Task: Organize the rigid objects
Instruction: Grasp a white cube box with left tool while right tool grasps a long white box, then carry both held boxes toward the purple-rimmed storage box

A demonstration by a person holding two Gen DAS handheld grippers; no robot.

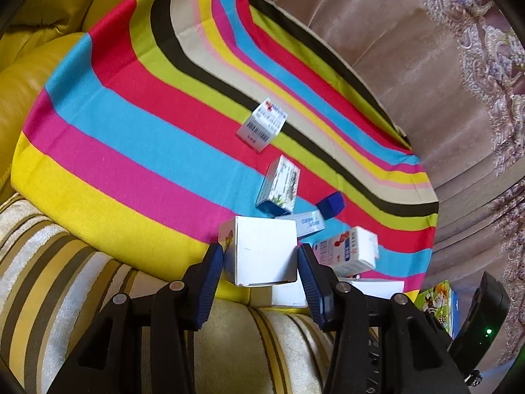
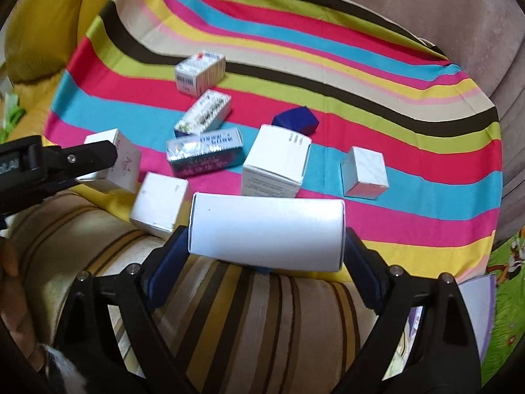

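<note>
My left gripper [image 1: 259,250] is shut on a square white box [image 1: 262,262], its blue pads pressed against two opposite sides, above the near edge of the striped cloth [image 1: 131,151]. In the right wrist view the same box [image 2: 126,164] shows at the left, behind a black finger [image 2: 92,157]. My right gripper [image 2: 265,231] spans a long white box [image 2: 265,233] lying across the cloth's near edge, and the pads touch both short ends. Several small boxes lie scattered on the cloth, among them a barcode box [image 2: 200,72], a teal box [image 2: 205,152] and a dark blue box [image 2: 297,120].
The cloth [image 2: 393,98] covers a seat with a brown velvet back [image 2: 426,6]. A striped sofa cushion [image 2: 262,312] lies under both grippers, and yellow leather cushions [image 2: 39,32] sit at the left. A green picture book [image 2: 505,279] lies at the right. A hand [image 2: 13,295] shows at the lower left.
</note>
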